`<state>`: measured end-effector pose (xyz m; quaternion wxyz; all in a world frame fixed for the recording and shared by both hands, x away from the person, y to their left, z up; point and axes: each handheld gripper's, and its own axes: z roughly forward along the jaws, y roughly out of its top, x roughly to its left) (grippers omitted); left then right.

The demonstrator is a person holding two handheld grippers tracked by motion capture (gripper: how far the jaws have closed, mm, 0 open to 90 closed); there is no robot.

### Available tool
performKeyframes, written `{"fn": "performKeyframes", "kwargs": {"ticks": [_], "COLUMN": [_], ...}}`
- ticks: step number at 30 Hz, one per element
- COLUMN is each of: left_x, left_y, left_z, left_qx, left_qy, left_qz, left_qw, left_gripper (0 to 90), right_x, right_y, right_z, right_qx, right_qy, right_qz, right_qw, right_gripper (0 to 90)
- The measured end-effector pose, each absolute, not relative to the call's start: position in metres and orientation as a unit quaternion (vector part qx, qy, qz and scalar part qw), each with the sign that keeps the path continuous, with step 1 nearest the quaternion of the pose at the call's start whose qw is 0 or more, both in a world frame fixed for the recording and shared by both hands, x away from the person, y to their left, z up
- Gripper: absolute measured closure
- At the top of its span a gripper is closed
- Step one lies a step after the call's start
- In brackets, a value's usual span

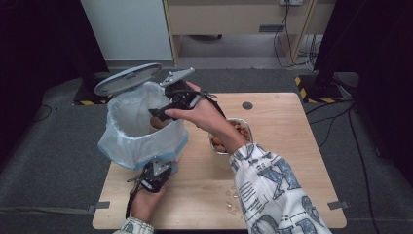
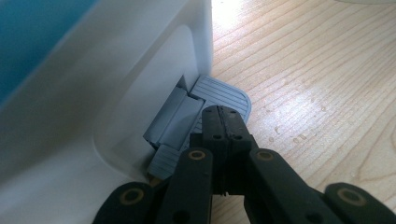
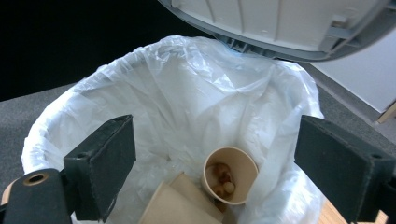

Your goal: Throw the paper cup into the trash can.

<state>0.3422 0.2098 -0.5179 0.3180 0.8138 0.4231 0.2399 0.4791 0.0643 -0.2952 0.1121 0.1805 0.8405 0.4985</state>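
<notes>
**Pedal pressed, lid up, my right jaws wide over the bin**

My left gripper (image 2: 223,122) sits low at the near foot of the bin (image 1: 146,141), its jaws closed tight together with nothing between them. Their tips rest on the grey ribbed pedal (image 2: 219,93) that sticks out from the bin's white base onto the wooden bench (image 2: 317,84). In the high view my left hand (image 1: 146,200) holds that gripper (image 1: 155,175) against the bin's front, near the bench's near edge.

The bin's grey lid (image 1: 127,78) stands tilted up and back, and the opening is lined with a white plastic bag (image 3: 187,93) folded over the rim.

My right gripper (image 1: 163,111) hangs over the open mouth of the bin, held by my right hand (image 1: 199,114); the sleeve (image 1: 272,190) is white with a blue pattern. Its jaws are spread wide and hold nothing. Between them, down in the bag, I see a tan paper cup (image 3: 229,175) lying tilted with a few small brownish pieces inside, touching a flat brown paper piece (image 3: 177,203) beside it.

On the bench just right of the bin, partly hidden by my forearm, stands a foil tray (image 1: 243,129) with brownish food. Small crumbs (image 1: 233,200) lie near the bench's near edge.
</notes>
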Motion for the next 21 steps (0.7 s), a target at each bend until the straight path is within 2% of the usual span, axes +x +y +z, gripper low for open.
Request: {"fn": "performKeyframes", "kwargs": {"ticks": [21], "left_x": [0.342], "left_y": [0.21], "left_z": [-0.518], "left_qx": [0.814], "left_qy": [0.423], "left_qz": [0.24], "left_qw": [0.318], "left_gripper": [89.2], "right_x": [0.485], "right_y": [0.015], "right_z": [-0.294], "right_qx": [0.209], "right_qy": [0.828], "right_qz": [0.503], "right_qw": [0.132], "right_gripper": [10.4]}}
